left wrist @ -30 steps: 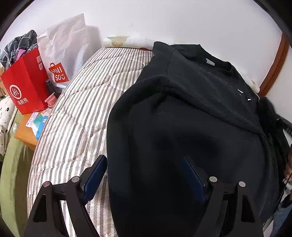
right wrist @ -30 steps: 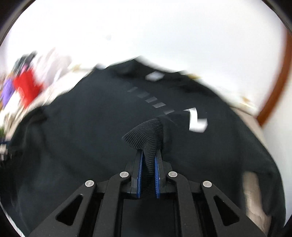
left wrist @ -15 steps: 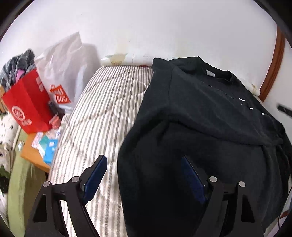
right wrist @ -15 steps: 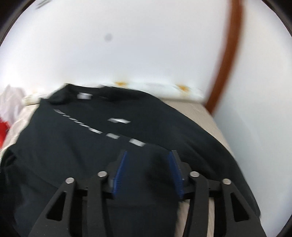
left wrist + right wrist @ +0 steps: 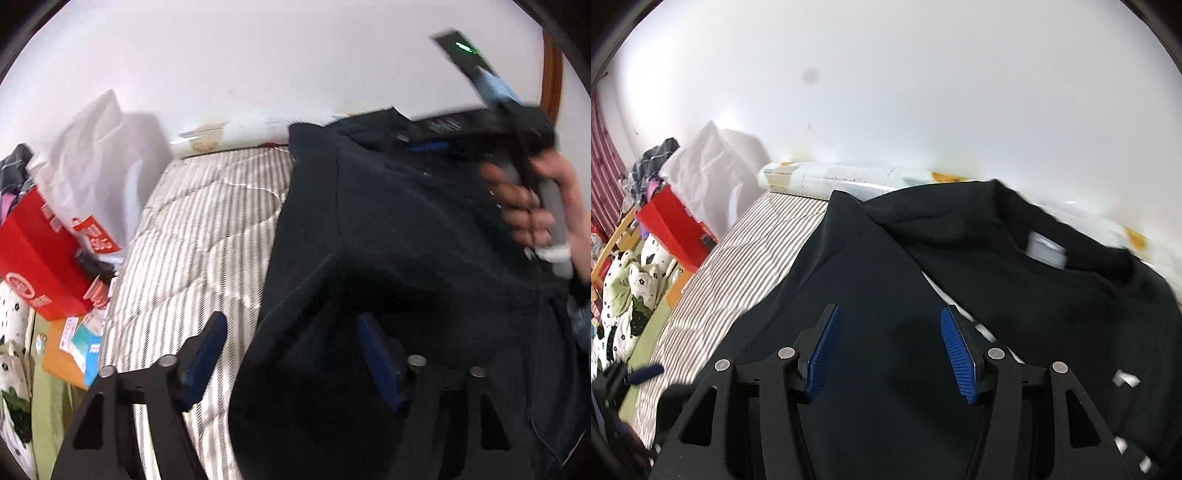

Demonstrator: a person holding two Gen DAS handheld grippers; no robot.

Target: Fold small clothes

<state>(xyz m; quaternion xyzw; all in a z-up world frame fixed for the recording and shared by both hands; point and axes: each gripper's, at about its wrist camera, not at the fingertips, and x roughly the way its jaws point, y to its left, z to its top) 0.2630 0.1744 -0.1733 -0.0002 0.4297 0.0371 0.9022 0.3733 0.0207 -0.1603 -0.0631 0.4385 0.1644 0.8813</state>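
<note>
Your striped bed carries the black sweatshirt, spread along its right side with one sleeve folded across the body; the remaining folds look undone. Your left claw and right claw both hang wide open over it, gripping nothing.

We are in a home bedroom. A bed with a striped quilted cover runs up to a plain white wall. Beside it we see a red paper bag and a white plastic shopping bag, with a heap of clothes behind them. A floral blanket lies bunched by the bed, and a striped curtain hangs at the far left.
</note>
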